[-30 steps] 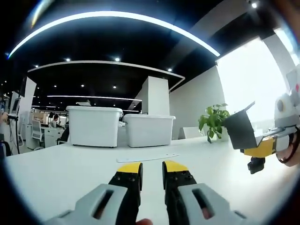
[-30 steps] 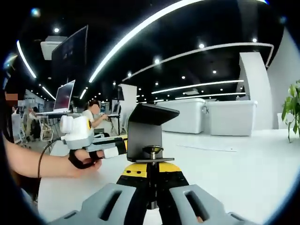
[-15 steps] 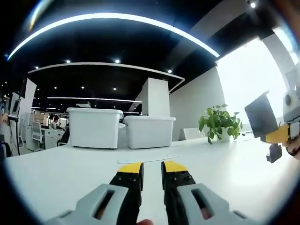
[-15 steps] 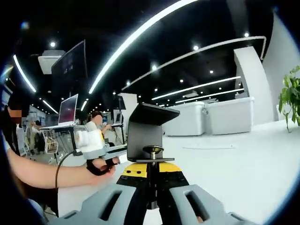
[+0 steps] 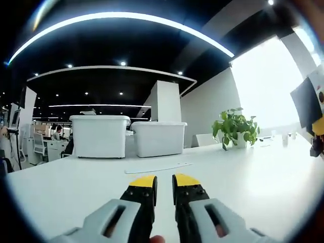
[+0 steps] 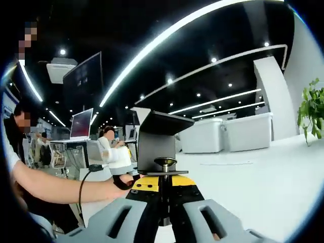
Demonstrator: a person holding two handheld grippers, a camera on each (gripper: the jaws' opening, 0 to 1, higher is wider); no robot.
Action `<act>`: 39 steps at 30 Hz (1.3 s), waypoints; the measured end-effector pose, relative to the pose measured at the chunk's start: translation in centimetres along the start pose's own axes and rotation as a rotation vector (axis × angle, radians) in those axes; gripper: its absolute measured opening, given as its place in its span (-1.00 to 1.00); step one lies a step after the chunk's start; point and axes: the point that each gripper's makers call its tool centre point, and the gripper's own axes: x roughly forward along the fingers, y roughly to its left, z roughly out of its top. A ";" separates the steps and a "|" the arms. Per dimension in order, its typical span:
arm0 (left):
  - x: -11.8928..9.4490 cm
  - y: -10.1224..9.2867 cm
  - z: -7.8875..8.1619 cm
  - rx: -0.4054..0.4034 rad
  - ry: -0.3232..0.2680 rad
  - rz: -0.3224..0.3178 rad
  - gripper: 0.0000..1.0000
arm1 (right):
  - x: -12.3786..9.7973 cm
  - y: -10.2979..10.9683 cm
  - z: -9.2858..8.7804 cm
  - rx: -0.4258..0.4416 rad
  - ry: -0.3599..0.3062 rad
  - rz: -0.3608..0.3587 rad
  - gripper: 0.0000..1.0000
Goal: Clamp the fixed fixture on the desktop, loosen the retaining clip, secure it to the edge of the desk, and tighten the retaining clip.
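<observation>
Currently the fixed fixture, a dark grey metal bracket with a flat top plate and a screw with a round head below it, sits in the right tool, whose yellow-tipped jaws are closed on the screw stem. It is raised above the white surface, upright, right in front of the camera in the right gripper view. In the left gripper view the same fixture shows at the far right edge, off the surface, well apart from the left tool. Left tool jaws stand narrow, nearly together, nothing between them, low over the surface. Beyond it a thin flat strip lies on the surface; farther back two white bins stand side by side, and a potted plant to their right. In the right gripper view a person's hand and bare forearm reach in from the left, near the fixture. A laptop and seated people sit in the background left.
</observation>
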 end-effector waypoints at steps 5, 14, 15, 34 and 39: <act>0.0 -1.0 -0.5 0.038 0.026 -0.019 -0.74 | -1.5 1.3 0.5 -0.028 -0.017 0.008 -0.93; -0.4 -1.1 -0.5 0.040 0.033 -0.022 -0.71 | -4.0 2.3 0.7 -0.057 -0.032 0.004 -0.93; -0.4 -1.2 -0.5 0.040 0.034 -0.022 -0.71 | -4.3 2.4 0.7 -0.056 -0.033 0.002 -0.93; -2.3 -2.8 -0.6 0.060 0.055 -0.047 -0.71 | -7.9 6.2 0.7 -0.100 -0.079 0.017 -0.93; -2.9 -3.9 -1.2 0.051 0.087 -0.090 -0.71 | -8.8 7.0 0.2 -0.103 -0.080 0.020 -0.93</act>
